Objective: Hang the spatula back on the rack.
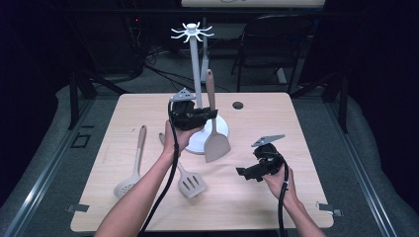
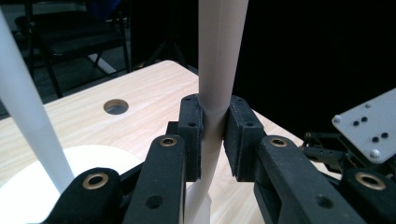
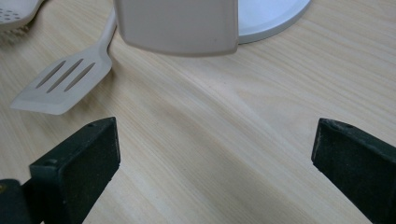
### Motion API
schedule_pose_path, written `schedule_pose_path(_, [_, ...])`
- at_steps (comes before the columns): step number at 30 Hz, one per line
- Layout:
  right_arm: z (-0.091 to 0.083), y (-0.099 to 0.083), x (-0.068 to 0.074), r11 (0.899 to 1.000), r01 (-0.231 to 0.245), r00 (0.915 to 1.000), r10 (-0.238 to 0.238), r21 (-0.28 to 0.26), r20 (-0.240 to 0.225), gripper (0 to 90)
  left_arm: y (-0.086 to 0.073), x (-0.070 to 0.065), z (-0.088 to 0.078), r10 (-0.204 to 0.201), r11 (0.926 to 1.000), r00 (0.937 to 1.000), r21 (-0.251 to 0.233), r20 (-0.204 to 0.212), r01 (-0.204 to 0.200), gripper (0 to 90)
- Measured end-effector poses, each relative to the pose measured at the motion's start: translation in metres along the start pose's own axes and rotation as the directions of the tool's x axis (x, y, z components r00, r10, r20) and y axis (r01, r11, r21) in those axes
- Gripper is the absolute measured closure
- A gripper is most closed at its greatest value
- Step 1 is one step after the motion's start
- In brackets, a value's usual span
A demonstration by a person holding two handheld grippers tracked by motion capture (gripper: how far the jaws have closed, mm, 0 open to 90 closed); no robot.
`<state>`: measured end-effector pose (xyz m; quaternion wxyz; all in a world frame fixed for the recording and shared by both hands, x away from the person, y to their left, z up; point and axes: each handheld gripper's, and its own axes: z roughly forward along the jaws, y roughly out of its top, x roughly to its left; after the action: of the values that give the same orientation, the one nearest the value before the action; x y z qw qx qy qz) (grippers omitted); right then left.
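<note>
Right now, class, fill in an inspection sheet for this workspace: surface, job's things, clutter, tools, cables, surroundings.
Surface: light wooden table, with a round hole near its far edge.
Job's things: solid spatula held upright by its handle, blade just above the table; white rack with hooks on top and a round base.
Clutter: slotted spatula and perforated spoon lying flat at the left.
Tools: left tool clamped on the spatula's handle; right tool open, holding nothing, low over the table.
Cables: one black cable trailing from each tool along the forearm.
Surroundings: dark room, folding chair behind the table.
</note>
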<state>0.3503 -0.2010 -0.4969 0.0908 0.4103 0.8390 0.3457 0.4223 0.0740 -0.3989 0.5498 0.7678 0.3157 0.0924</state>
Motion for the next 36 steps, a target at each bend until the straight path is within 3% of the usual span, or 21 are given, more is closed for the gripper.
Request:
schedule_pose_path(17, [0.002,0.000,0.000,1.000,0.008,1.0000,-0.008,0.016,0.002,0.8,0.023,0.010,-0.010,0.039,0.9991,0.9989,-0.013,-0.026,-0.039,77.9])
schedule_pose_path(22, [0.003,0.000,0.001,1.000,0.006,1.0000,-0.006,0.011,0.004,1.0,0.032,0.011,-0.011,0.060,0.9982,0.9976,0.008,-0.035,-0.060,77.9])
schedule_pose_path(36, [0.002,0.001,0.002,1.000,0.021,0.9998,-0.021,0.001,0.006,1.8,0.056,0.015,-0.013,0.057,0.9983,0.9973,-0.007,-0.045,-0.058,77.8])
